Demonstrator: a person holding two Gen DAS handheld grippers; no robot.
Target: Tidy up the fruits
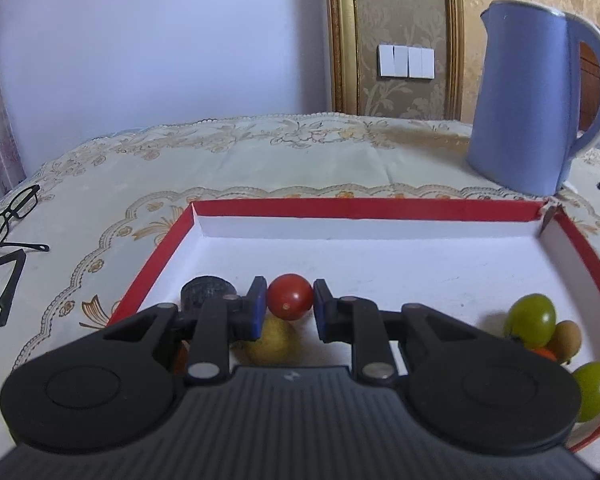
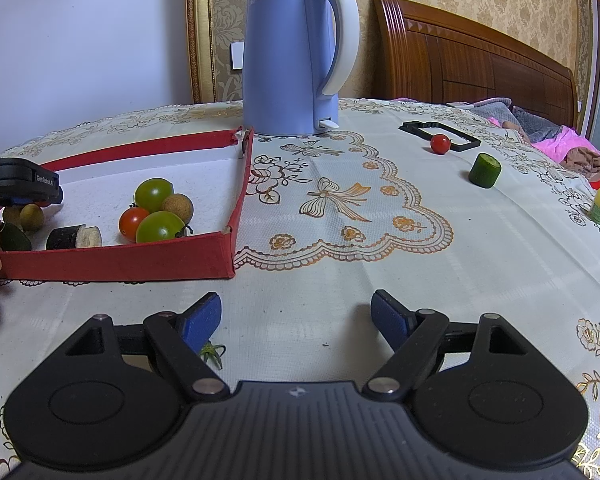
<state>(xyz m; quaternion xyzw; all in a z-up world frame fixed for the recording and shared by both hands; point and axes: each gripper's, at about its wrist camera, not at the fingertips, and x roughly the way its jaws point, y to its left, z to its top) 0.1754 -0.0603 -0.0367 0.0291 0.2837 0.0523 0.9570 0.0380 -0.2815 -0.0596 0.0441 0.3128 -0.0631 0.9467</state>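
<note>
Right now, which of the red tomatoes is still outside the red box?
The red tomato on the tablecloth by the black frame. Another red one is clamped in the left gripper over the box; a third lies inside.

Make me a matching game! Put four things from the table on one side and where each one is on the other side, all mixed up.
Things:
1. small red cherry tomato
2. blue electric kettle
3. green cucumber chunk
4. two green tomatoes

Places:
A. lying inside the red-edged box
B. standing behind the box's far corner
C. between the left gripper pads
D. on the tablecloth, outside the box

Pairs: 1-C, 2-B, 3-D, 4-A
</note>
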